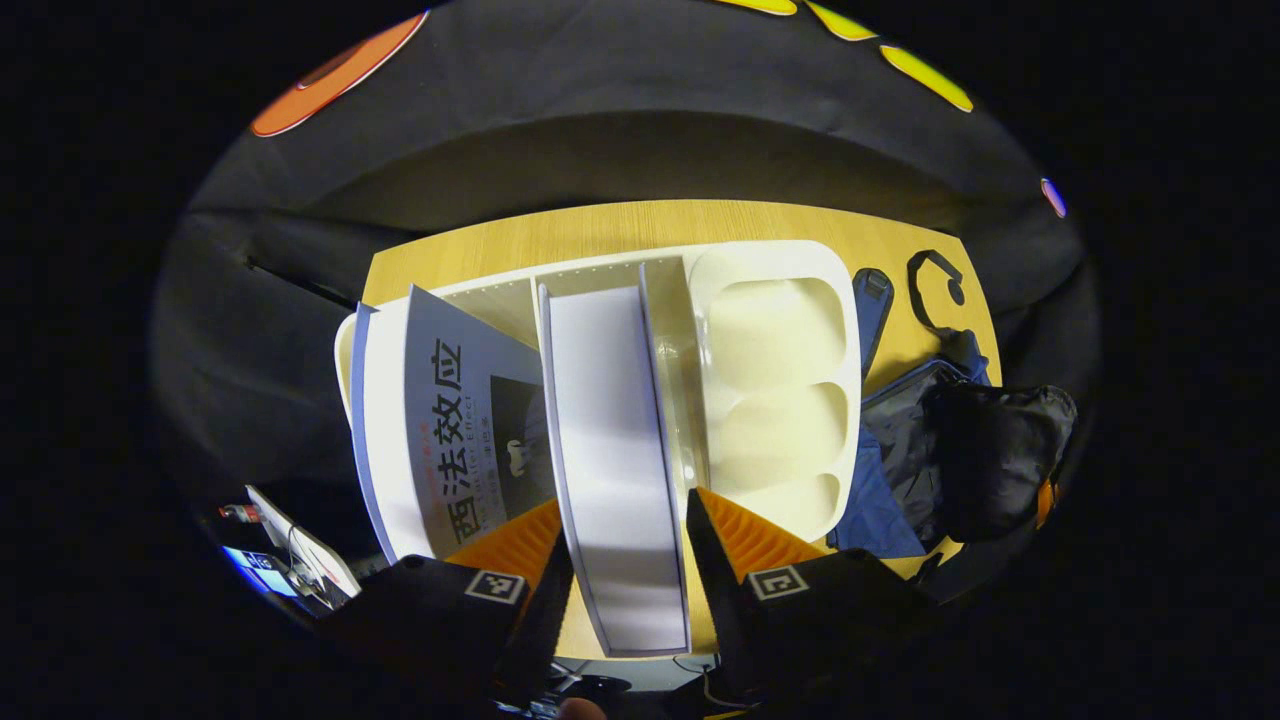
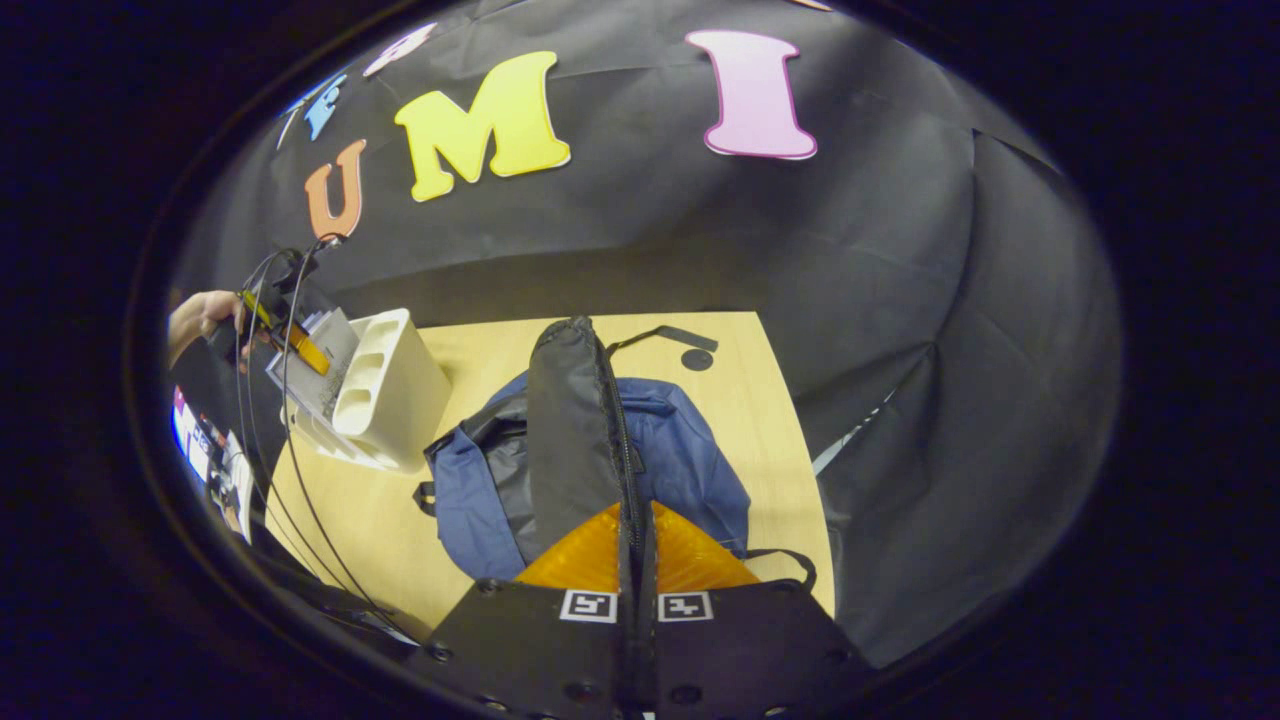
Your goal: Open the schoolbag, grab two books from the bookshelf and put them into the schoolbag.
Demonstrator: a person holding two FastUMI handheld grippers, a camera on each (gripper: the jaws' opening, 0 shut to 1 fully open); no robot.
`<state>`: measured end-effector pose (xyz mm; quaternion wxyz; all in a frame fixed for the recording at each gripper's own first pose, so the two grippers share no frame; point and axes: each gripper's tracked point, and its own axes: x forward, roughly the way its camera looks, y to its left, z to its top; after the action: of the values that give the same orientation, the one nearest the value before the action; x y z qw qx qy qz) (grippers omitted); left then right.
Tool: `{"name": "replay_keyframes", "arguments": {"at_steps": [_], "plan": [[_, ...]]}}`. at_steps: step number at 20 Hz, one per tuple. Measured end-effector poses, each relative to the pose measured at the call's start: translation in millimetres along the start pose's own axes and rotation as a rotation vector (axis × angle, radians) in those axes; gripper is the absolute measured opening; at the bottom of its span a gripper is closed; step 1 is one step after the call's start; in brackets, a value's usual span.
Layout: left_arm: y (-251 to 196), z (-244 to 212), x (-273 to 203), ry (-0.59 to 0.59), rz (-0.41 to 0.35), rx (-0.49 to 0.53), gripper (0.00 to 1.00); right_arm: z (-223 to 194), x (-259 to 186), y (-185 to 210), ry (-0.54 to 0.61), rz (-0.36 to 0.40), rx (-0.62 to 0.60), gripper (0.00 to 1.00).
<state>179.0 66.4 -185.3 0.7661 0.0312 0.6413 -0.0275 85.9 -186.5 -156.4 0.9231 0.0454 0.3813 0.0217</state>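
Note:
On the wooden table (image 1: 600, 225) stands a cream bookshelf (image 1: 780, 330) with upright books in it. My left gripper (image 1: 622, 500) is shut on the top edge of a white book (image 1: 615, 450), one finger on each face. To its left leans a grey-covered book (image 1: 470, 430). The blue and black schoolbag (image 1: 960, 450) lies just right of the shelf. In the right gripper view, my right gripper (image 2: 636, 515) is shut on the schoolbag's black flap (image 2: 565, 430), holding it up above the blue schoolbag (image 2: 680, 450). Far left there, a hand (image 2: 200, 315) holds the left gripper (image 2: 290, 345) over the bookshelf (image 2: 390, 400).
A black strap loop (image 1: 935, 290) of the bag lies on the table behind it. Cables (image 2: 290, 480) hang down past the table's left edge. A lit screen (image 1: 260, 565) sits low beyond that edge. Bare wood (image 2: 380, 540) lies in front of the shelf.

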Motion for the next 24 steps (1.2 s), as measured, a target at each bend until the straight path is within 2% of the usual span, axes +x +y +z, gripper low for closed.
{"name": "replay_keyframes", "arguments": {"at_steps": [2, 3, 4, 5, 7, 8, 10, 11, 12, 13, 14, 15, 21, 24], "plan": [[0.6, -1.5, 1.6, 0.011, 0.006, -0.012, 0.54, -1.3, -0.7, 1.2, -0.003, 0.005, 0.006, 0.0], [-0.1, -1.1, 0.5, 0.016, 0.006, -0.014, 0.57, -3.0, -0.8, 1.1, -0.003, 0.007, 0.01, 0.03], [-1.6, -2.4, 1.5, 0.021, 0.005, -0.018, 0.44, -3.7, -1.4, 0.8, -0.003, 0.009, 0.013, 0.0], [-2.4, -4.6, -1.6, 0.029, 0.014, -0.025, 0.48, -4.2, -1.1, 0.4, -0.004, 0.01, 0.015, 0.0], [-3.7, -9.6, -12.1, 0.033, 0.015, -0.022, 0.46, -4.4, -1.9, -0.8, -0.009, 0.01, 0.013, 0.03], [-4.9, -10.8, -20.7, 0.019, 0.015, -0.016, 0.44, -4.2, -1.4, -0.4, -0.012, 0.012, 0.011, 0.0], [-2.8, -11.6, -43.0, -0.028, 0.023, 0.01, 0.43, -5.6, -1.7, 1.8, -0.014, 0.019, 0.011, 0.03], [-0.5, -13.7, -55.1, -0.054, 0.026, 0.022, 0.43, -5.4, -1.8, 3.0, -0.016, 0.022, 0.008, 0.0], [1.6, -17.9, -68.8, -0.076, 0.026, 0.032, 0.42, -4.9, -2.6, 3.6, -0.018, 0.025, 0.005, 0.03], [3.0, -24.1, -83.0, -0.099, 0.016, 0.038, 0.42, -5.3, -2.3, 4.9, -0.02, 0.028, 0.003, 0.0], [1.6, -32.6, -96.5, -0.12, 0.0, 0.032, 0.39, -5.2, -3.4, 6.5, -0.021, 0.034, 0.004, 0.0], [1.1, -41.5, -108.8, -0.139, -0.019, 0.019, 0.42, -5.1, -3.7, 8.3, -0.023, 0.038, 0.009, 0.0], [-8.9, -93.0, -174.0, -0.291, -0.181, -0.142, 0.41, -9.8, -8.3, 11.9, -0.027, 0.053, 0.035, 0.0], [-41.2, -119.8, -188.6, -0.326, -0.35, -0.231, 0.4, -12.1, -11.4, 15.3, -0.023, 0.052, 0.031, 0.0]]}}
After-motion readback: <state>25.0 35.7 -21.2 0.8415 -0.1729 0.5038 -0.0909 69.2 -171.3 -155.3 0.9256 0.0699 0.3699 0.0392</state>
